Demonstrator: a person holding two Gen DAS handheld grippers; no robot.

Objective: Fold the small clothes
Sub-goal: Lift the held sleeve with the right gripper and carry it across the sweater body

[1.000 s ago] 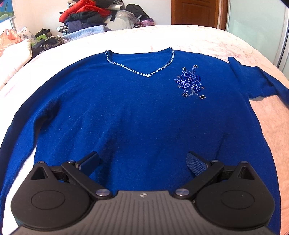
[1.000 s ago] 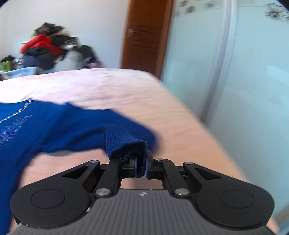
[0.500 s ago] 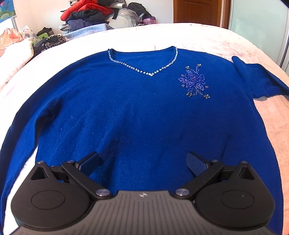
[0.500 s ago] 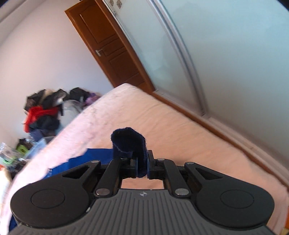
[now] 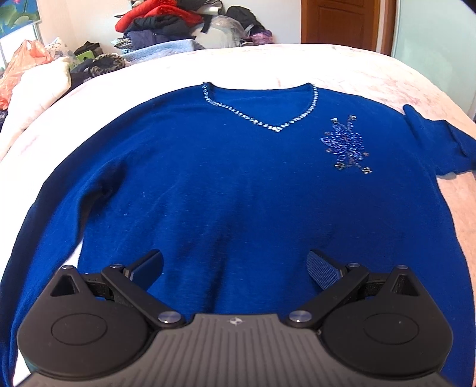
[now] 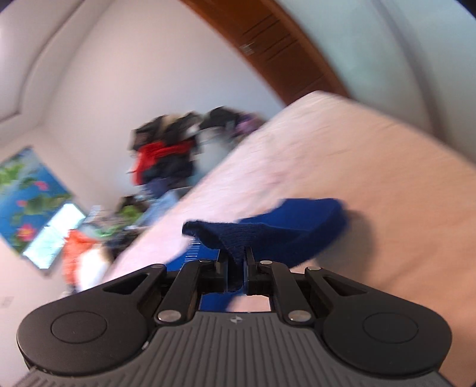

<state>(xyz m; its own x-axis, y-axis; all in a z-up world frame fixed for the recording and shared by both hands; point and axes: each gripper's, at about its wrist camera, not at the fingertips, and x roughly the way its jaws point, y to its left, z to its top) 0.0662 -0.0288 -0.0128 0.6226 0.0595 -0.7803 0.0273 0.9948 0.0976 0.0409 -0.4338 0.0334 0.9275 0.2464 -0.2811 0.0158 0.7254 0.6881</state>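
Since a second ago your right claw (image 6: 236, 262) is rolling hard, so the bed (image 6: 372, 178) is now slanting across its view, and the cuff (image 6: 226, 238) is coming up off the bedcover. You are keeping that claw nearly shut, pinching the ribbed cuff between its pads; the rest of the sleeve (image 6: 297, 226) is trailing away ahead and to the right of the claw, drooping toward the bed. The view is blurring.

Your left claw (image 5: 235, 268) is barely shifting. You are holding it wide open, gripping nothing, hovering above the lower body of the blue sweater (image 5: 223, 184). The sweater is lying flat, front up, on the bed ahead of this claw, its beaded neckline (image 5: 276, 128) straight ahead. A clothes pile (image 5: 166, 23) is sitting beyond the bed's far edge.
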